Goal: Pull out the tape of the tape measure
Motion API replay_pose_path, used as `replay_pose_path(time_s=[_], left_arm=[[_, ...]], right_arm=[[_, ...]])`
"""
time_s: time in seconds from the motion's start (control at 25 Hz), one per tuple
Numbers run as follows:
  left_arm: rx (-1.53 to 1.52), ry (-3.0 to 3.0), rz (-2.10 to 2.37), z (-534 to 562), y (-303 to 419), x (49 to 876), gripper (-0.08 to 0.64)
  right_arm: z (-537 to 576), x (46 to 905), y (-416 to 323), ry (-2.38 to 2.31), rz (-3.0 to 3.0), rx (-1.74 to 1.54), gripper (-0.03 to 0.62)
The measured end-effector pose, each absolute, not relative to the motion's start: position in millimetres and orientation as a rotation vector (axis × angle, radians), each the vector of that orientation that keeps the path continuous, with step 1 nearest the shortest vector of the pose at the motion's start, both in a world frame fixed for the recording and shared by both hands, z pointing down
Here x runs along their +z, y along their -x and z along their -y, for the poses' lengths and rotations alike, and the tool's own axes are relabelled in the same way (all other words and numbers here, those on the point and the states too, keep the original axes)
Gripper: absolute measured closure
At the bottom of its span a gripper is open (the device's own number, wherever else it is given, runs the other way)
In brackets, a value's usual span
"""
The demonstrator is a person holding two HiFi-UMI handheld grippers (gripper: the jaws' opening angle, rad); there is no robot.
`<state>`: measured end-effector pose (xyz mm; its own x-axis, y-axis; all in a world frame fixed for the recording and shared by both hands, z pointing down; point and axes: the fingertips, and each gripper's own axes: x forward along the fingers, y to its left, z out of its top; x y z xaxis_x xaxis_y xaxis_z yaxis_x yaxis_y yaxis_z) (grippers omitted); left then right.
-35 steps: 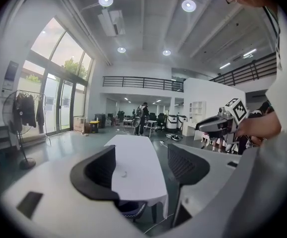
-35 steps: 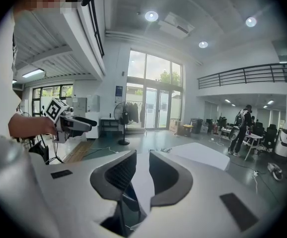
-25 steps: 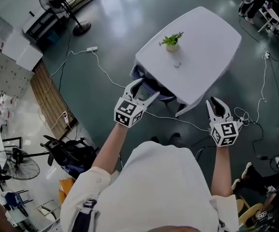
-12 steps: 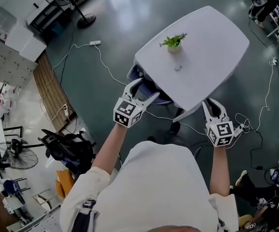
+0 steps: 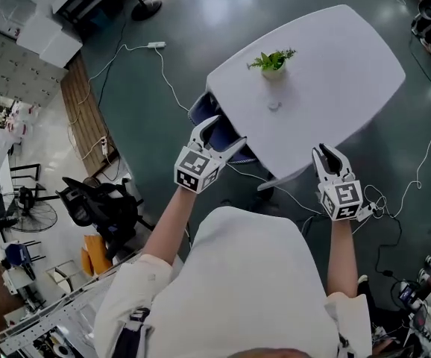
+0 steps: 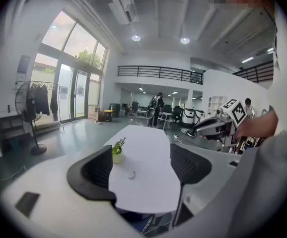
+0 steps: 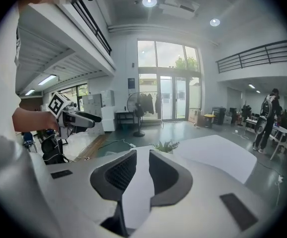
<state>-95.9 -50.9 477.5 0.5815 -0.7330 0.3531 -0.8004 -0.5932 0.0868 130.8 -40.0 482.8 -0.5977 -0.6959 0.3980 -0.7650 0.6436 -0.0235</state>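
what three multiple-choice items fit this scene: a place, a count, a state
1. Where is the small green potted plant? A on the floor B on the white rounded table C on a chair
2. How many plants stand on that table? A one B two C three
3. How are the left claw's jaws? A shut B clamped on the plant C wide apart, empty
Answers: 1 B, it stands on the tabletop; 2 A, only one shows; 3 C, the jaws, just opened further, frame bare table.

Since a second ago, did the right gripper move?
Yes. The right gripper has come forward toward the white table; its tips are now at the table's near edge instead of over the floor.
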Motion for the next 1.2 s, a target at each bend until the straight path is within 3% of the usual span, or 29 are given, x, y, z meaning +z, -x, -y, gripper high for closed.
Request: replay_pose_path(time_s=[0.52, 1.2], left_arm=[[0.559, -2.482, 1.294, 88, 81, 521, 0.201], [0.842, -2.589, 0.873, 186, 53, 610, 0.201]], right_arm=[[99, 526, -132, -1.031, 2.516, 0.351, 0.495], [164, 580, -102, -1.121, 2.411, 0.494, 0.495]])
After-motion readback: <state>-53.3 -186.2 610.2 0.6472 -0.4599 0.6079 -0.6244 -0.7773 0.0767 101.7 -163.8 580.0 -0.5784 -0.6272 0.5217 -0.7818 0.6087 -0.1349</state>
